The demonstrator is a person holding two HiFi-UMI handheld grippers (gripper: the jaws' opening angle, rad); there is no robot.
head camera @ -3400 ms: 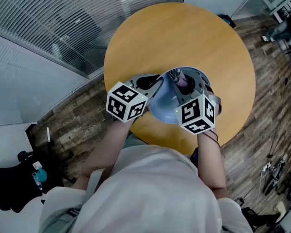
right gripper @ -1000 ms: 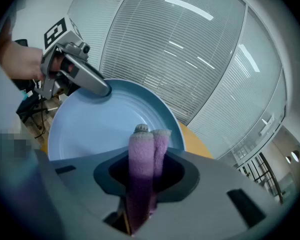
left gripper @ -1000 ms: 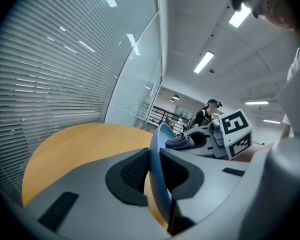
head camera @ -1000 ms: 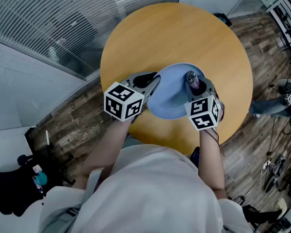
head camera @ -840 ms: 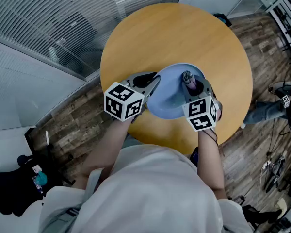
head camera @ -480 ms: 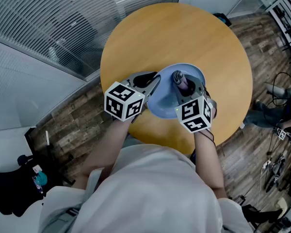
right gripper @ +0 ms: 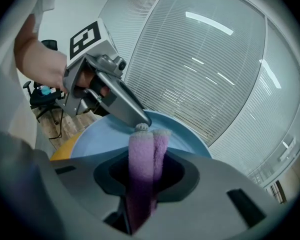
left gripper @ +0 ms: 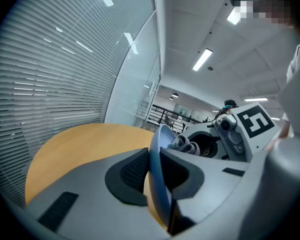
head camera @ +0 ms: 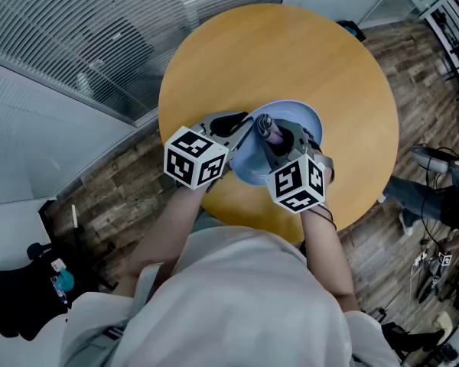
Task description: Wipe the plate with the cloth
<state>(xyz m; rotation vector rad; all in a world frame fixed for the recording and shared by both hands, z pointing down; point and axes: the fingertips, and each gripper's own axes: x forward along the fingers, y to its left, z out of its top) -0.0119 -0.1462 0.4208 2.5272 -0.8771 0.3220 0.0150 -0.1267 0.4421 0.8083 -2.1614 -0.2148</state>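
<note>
A light blue plate (head camera: 294, 125) is held tilted above the round wooden table (head camera: 291, 52). My left gripper (head camera: 243, 134) is shut on the plate's left rim, which shows edge-on between its jaws in the left gripper view, plate (left gripper: 158, 184). My right gripper (head camera: 269, 134) is shut on a folded purple cloth (head camera: 274, 132). In the right gripper view the cloth (right gripper: 142, 169) sticks out past the jaws onto the plate (right gripper: 102, 139), its tip close to my left gripper (right gripper: 140, 121). The left gripper view shows the cloth (left gripper: 184, 145) beside the rim.
A glass wall with blinds (head camera: 99, 29) runs behind the table at the left. Dark wooden floor (head camera: 115, 182) surrounds the table. A black bag (head camera: 23, 297) lies on the floor at lower left, and a person's legs (head camera: 436, 186) are at the right.
My right gripper has carried the cloth leftwards across the plate, from its right side to near the left gripper. The left gripper and plate stayed put.
</note>
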